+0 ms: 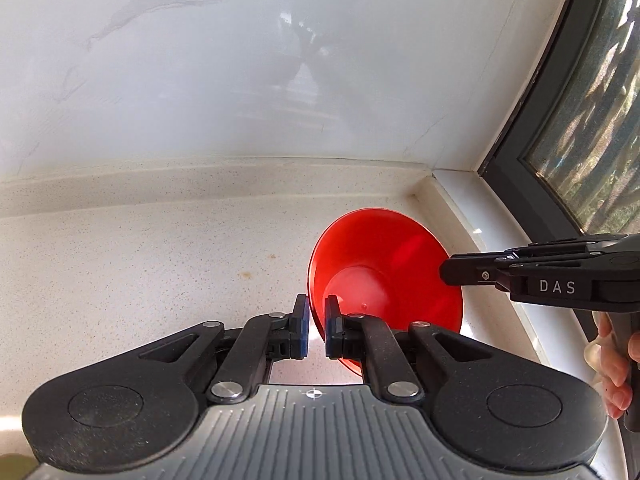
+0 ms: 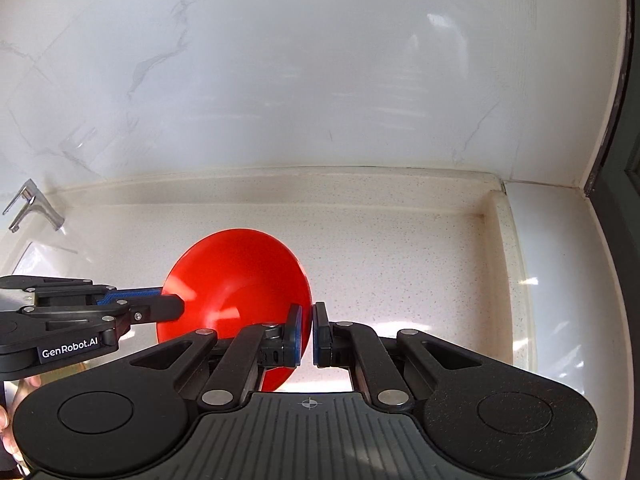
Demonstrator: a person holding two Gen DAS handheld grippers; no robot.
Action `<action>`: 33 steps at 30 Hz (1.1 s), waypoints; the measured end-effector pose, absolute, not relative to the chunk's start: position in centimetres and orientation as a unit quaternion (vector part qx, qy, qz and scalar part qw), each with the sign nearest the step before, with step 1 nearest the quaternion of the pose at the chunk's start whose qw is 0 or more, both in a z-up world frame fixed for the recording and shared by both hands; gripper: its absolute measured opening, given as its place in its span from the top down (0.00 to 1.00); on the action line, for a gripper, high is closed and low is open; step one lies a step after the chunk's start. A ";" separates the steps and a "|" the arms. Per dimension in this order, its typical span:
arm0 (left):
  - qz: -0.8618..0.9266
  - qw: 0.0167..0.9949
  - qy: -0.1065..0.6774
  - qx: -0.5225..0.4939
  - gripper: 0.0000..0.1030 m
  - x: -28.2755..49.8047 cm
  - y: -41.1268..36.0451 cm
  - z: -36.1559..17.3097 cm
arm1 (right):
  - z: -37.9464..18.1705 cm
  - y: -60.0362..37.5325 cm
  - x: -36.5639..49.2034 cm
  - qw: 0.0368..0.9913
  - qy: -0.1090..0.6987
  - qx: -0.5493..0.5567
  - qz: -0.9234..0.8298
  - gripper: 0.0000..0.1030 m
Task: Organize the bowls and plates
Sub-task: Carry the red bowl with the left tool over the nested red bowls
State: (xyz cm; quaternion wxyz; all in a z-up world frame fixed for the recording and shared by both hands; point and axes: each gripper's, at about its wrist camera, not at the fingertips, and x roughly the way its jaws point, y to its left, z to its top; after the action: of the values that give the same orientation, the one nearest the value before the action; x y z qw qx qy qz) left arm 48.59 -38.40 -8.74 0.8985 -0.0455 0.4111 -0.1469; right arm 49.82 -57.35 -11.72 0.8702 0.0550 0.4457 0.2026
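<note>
Gripping a glossy red bowl (image 1: 384,276) by opposite rim edges, tilted above the counter (image 1: 160,264).
My left gripper (image 1: 316,326) and right gripper (image 2: 313,334) both pinch its thin plastic rim; speckled cream stone below, marble-veined wall (image 2: 320,72) behind.

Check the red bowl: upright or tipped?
Tipped. The red bowl is on edge above the counter, its inside facing the left wrist camera, rim pinched by left gripper and right gripper.

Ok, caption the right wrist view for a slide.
Both grippers, right gripper and left gripper, pinch opposite rim edges of a red bowl above the speckled countertop.
</note>
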 end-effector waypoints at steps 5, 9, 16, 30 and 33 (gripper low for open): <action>-0.154 0.903 0.398 -0.060 0.92 45.1 -36.9 -7.4 | -10.5 -56.6 46.9 0.870 0.441 0.055 0.215 0.95; -0.164 0.902 0.391 -0.075 0.92 42.5 -35.7 -7.2 | -9.4 -55.7 44.0 0.870 0.435 0.047 0.228 0.94; -0.187 0.897 0.391 -0.086 0.92 37.8 -34.4 -7.8 | -8.9 -55.1 40.0 0.866 0.434 0.057 0.241 0.94; -0.208 0.877 0.427 -0.064 0.92 34.6 -33.4 -10.7 | -10.5 -53.5 34.5 0.850 0.469 0.044 0.234 0.92; -0.206 0.875 0.433 -0.057 0.92 34.5 -33.2 -11.0 | -10.9 -53.5 34.1 0.849 0.472 0.045 0.234 0.92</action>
State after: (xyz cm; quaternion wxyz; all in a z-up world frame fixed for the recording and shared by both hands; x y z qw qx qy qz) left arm 34.50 -33.23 -11.00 0.8754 -0.0574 0.4334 -0.2062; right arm 34.14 -53.47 -10.88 0.8488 0.0451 0.4721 0.2337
